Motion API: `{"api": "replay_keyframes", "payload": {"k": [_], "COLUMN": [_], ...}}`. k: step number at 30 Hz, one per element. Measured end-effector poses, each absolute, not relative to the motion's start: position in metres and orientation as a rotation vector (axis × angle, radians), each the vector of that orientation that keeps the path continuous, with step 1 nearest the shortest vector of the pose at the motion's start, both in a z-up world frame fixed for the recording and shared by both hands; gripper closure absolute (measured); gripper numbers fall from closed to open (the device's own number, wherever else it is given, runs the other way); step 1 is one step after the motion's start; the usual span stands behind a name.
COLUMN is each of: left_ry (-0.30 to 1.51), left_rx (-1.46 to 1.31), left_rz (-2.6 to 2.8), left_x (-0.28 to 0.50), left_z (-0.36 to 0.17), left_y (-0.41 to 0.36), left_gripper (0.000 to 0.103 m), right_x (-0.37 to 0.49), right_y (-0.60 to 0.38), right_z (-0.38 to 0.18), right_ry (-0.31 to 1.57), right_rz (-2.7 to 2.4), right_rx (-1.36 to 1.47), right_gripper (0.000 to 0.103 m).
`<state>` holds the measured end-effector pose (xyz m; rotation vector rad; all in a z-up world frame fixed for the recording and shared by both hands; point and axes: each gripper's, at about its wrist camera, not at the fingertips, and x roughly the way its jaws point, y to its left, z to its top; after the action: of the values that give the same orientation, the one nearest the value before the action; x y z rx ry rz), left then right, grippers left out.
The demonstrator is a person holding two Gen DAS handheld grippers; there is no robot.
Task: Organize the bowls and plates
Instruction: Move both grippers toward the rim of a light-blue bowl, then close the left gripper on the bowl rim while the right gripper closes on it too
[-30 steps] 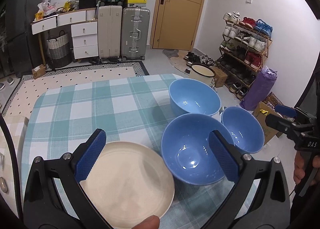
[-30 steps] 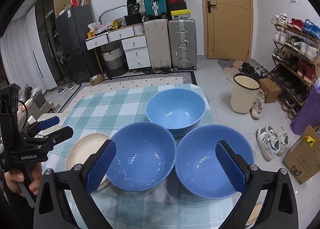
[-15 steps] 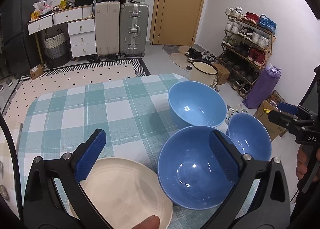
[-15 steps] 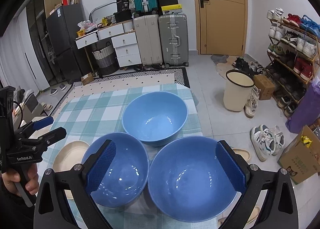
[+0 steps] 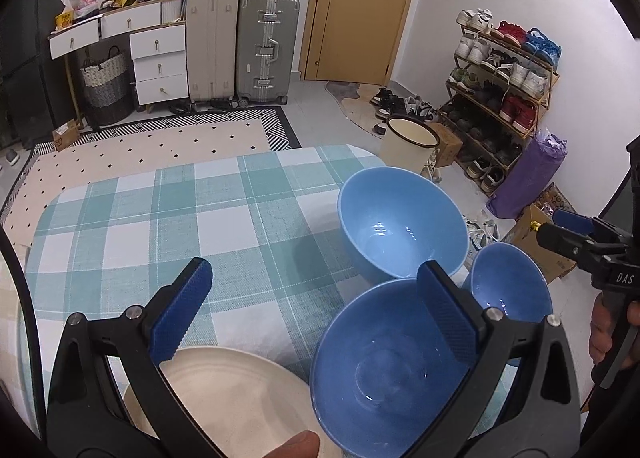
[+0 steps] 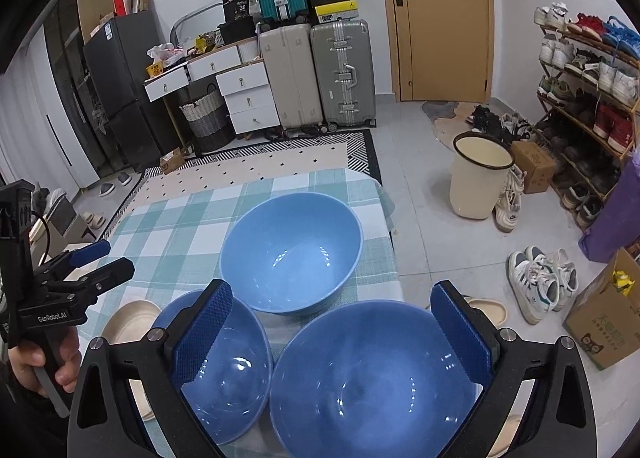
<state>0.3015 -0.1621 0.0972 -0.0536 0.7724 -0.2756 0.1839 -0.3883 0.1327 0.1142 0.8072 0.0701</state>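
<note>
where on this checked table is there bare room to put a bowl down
Free: the checked tablecloth's far and left stretch, beyond the round cream plate and left of the far blue bowl. Crowded: the near right corner, where three blue bowls cluster beside the plate.

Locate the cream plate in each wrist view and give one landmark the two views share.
Left wrist view: the cream plate lies at bottom centre-left, beside a blue bowl.
Right wrist view: the cream plate shows at lower left, partly behind a blue bowl.
Shared landmark: the silver suitcase by the door.
</note>
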Motion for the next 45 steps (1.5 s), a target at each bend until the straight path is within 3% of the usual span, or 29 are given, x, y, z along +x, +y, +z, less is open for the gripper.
{"api": "replay_keyframes", "payload": {"k": [20, 45], "left_ry": [0.838, 0.905], "left_rx": [-0.04, -0.039], "left_rz": [-0.258, -0.254], "left_x": [0.363, 0.405], "left_z": [0.065, 0.034], "left_y": [-0.182, -0.207], "left_gripper": [0.001, 0.001], "right_x": [0.253, 0.288], "right_y": [-0.397, -0.402], "right_z": [0.094, 0.054], "right_ry": [0.906, 0.995], "right_rz": [0.086, 0.116], "right_rx": [0.143, 0.139], "right_gripper": [0.003, 0.026]}}
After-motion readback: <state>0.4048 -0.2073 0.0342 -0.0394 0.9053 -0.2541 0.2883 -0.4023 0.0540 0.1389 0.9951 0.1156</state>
